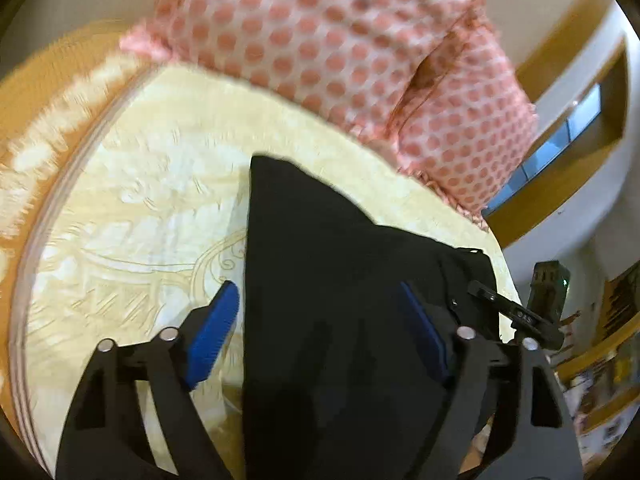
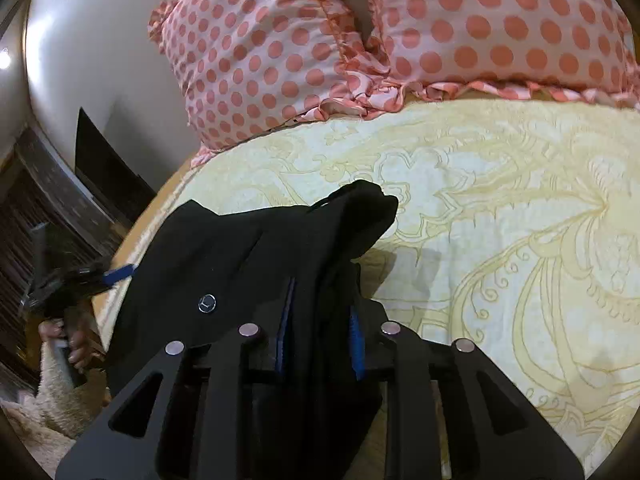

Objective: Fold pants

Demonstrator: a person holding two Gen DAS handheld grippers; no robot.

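The left gripper [image 1: 320, 320] stands wide open, its blue pads astride the black pants [image 1: 340, 280]; nothing is pinched between them. The pants run lengthwise straight ahead of it, tapering to a corner that points toward the polka-dot pillows [image 1: 340, 52]. Bare yellow bedspread [image 1: 132, 208] lies left of the gripper, with the bed's edge beyond. The right gripper [image 2: 318, 336] is nearly closed on a bunched fold of the pants, whose button [image 2: 207, 303] sits just left of it. Open bedspread spreads to its right.

Both wrist cameras look close down along their fingers across the bed [image 1: 132, 184] toward the far pillows [image 2: 460, 28], sharing the pants [image 1: 328, 280].
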